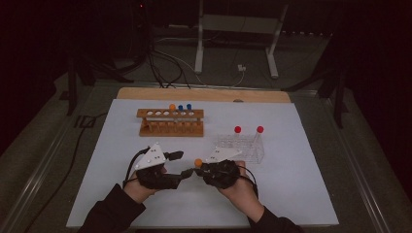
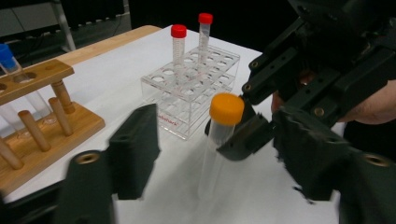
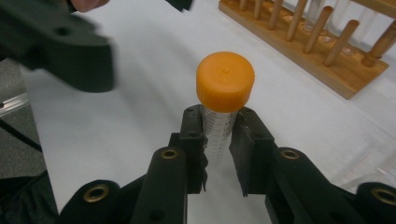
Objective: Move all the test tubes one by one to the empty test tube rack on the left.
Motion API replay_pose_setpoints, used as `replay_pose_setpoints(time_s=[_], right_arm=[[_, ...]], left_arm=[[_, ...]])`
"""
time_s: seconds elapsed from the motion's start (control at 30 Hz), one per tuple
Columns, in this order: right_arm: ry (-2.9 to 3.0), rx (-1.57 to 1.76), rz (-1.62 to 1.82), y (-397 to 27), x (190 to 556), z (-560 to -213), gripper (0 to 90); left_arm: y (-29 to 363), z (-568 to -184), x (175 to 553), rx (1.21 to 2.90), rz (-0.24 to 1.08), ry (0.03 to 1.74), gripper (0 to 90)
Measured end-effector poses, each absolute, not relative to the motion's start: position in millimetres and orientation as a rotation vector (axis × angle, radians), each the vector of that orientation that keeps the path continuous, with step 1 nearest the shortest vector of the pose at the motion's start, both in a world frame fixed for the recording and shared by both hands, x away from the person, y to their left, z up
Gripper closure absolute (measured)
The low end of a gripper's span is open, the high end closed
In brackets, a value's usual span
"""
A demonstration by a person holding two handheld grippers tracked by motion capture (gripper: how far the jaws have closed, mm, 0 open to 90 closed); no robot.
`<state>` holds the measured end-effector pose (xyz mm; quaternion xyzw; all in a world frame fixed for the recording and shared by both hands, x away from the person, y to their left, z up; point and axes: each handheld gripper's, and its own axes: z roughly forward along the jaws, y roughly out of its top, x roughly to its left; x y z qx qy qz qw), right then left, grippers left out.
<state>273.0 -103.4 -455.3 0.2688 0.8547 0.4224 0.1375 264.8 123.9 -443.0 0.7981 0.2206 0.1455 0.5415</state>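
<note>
Orange-capped tube (image 3: pixel 219 107) stands clamped upright in our right gripper (image 3: pixel 218 140) above the white table (image 1: pixel 291 194); our left gripper (image 2: pixel 205 158) brackets it, jaws apart, untouching. Beyond, the clear rack (image 1: pixel 243 148), then the wooden rack (image 1: pixel 171 124).

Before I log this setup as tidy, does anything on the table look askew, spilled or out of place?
Nothing is spilled or broken. One orange-capped tube is out of any rack: the right gripper holds it upright just below its cap, above the white table. The wooden rack and clear rack stand square, their tubes upright.
</note>
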Motion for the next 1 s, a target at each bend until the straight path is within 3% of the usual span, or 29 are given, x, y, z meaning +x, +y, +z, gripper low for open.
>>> replay_pose_setpoints(time_s=[0.5,0.63,0.9,1.0], right_arm=[[2.489,0.752,1.23,-98.3,268.4,-455.1,74.5],[2.486,0.754,1.23,-98.9,268.4,-454.2,74.5],[2.477,0.751,1.243,-99.6,268.6,-453.4,74.3],[2.462,0.757,1.272,-101.6,269.0,-452.0,69.1]], left_arm=[[103.3,-444.9,272.3,1.941,0.347,0.482,60.1],[101.8,-445.8,272.3,1.949,0.327,0.463,70.4],[103.2,-443.5,272.7,1.943,0.341,0.456,71.9],[104.6,-440.7,273.4,1.938,0.358,0.461,72.0]])
